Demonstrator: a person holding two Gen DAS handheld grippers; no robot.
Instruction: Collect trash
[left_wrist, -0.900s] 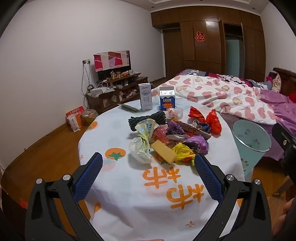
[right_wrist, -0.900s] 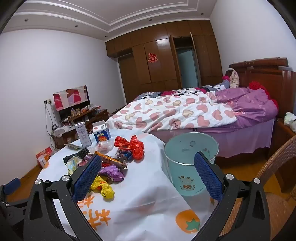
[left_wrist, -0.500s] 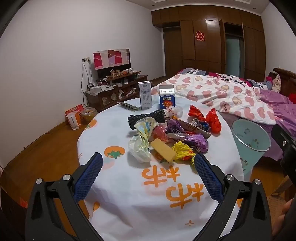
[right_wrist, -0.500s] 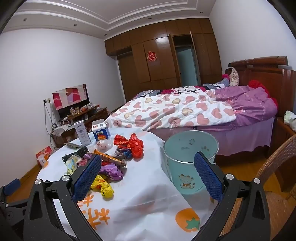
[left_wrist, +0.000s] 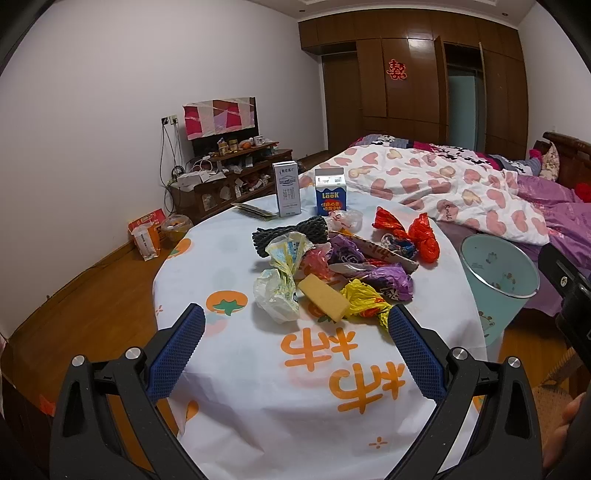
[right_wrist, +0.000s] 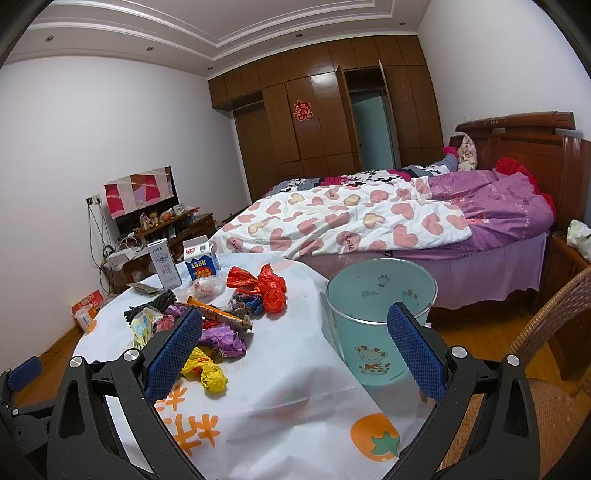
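Two grippers, both empty. Left gripper (left_wrist: 295, 325): jaws spread fully wide, nothing between the blue pads, held above the near part of the table (left_wrist: 258, 424), which has a white cloth printed in orange. Right gripper (right_wrist: 294, 325): jaws likewise spread wide, holding nothing, pointed between the table's edge and the bin (right_wrist: 380, 332).

Trash, one heap (left_wrist: 332, 266) at mid-table, ahead of the left gripper:
- yellow sponge (left_wrist: 323, 297), nearest, lying flat
- crumpled clear bag (left_wrist: 276, 293), touching the sponge's left side
- yellow wrapper (left_wrist: 364, 301), just right of the sponge
- purple wrapper (left_wrist: 388, 280)
- red bag (left_wrist: 421, 236), at the heap's far right
- dark mesh roll (left_wrist: 288, 234), far left

Two cartons behind the heap, upright: grey (left_wrist: 286, 188), blue (left_wrist: 331, 195).

Bin: pale blue, on the floor beside the table's right edge, near the bed (right_wrist: 369, 221).
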